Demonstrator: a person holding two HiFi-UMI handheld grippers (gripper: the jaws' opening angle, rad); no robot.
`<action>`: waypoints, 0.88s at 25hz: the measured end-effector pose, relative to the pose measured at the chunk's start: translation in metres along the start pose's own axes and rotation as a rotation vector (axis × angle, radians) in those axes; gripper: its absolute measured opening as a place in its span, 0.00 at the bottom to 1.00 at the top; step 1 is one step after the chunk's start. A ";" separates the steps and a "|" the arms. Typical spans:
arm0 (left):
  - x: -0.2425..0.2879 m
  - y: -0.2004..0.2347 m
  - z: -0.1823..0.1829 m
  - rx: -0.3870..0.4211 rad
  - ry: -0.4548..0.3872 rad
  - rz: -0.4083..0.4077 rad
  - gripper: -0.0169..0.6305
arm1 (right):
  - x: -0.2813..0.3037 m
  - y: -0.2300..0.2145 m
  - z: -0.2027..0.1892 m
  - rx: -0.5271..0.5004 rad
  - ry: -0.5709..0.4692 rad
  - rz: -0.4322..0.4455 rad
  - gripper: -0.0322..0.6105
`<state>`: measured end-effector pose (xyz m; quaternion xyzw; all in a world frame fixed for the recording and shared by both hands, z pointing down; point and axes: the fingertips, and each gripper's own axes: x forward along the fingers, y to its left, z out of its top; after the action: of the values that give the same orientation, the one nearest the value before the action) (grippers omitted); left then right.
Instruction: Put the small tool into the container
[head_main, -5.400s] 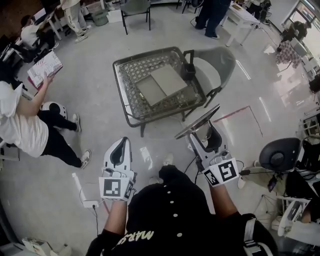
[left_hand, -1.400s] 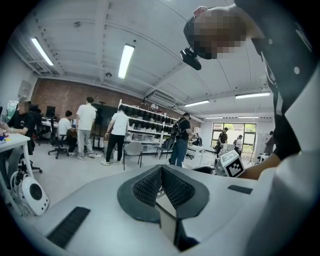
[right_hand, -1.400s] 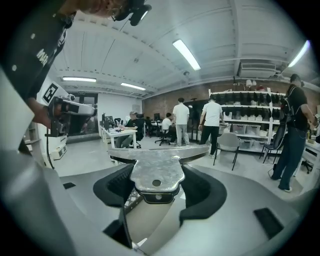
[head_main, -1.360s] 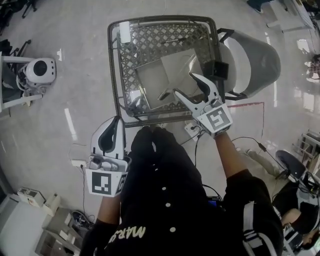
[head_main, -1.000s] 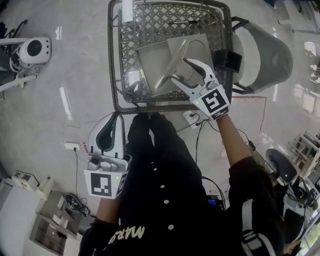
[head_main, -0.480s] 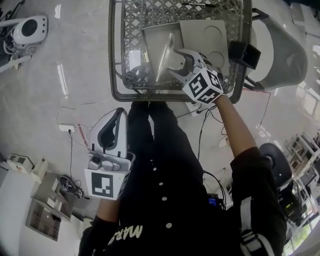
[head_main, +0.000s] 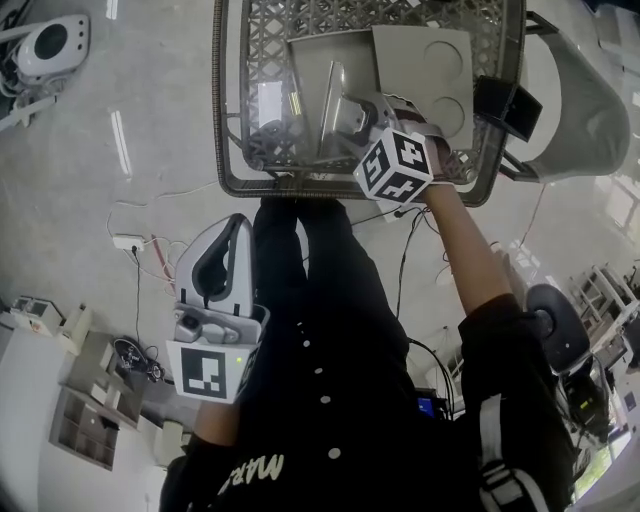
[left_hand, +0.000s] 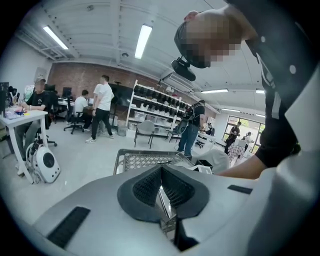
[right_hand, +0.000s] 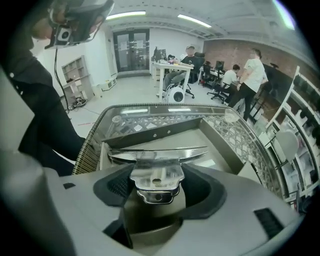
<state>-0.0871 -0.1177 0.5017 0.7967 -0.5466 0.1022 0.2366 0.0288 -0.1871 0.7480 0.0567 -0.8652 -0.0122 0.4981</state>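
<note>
silver small tool (right_hand: 156, 152), grey lattice-patterned container (head_main: 222, 150), white right hand-held gripper (head_main: 372, 108) (black-and-white squares on its cube (head_main: 395, 165))

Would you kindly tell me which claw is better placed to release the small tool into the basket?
Right. The right claw is already shut on the small tool and hangs over the basket. The left claw is shut, empty, and sits outside the basket, low beside the person.
</note>
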 end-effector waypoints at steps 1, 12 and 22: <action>0.000 0.000 -0.002 0.002 0.004 0.001 0.07 | 0.002 0.001 0.000 -0.020 0.011 -0.002 0.52; 0.003 0.002 -0.017 0.000 0.025 -0.004 0.07 | 0.013 0.000 -0.004 -0.109 0.089 -0.043 0.52; 0.000 -0.004 -0.011 0.006 0.014 -0.021 0.07 | 0.003 0.000 -0.004 -0.161 0.144 -0.069 0.55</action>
<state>-0.0821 -0.1113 0.5098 0.8024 -0.5364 0.1069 0.2389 0.0310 -0.1873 0.7530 0.0470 -0.8208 -0.0946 0.5613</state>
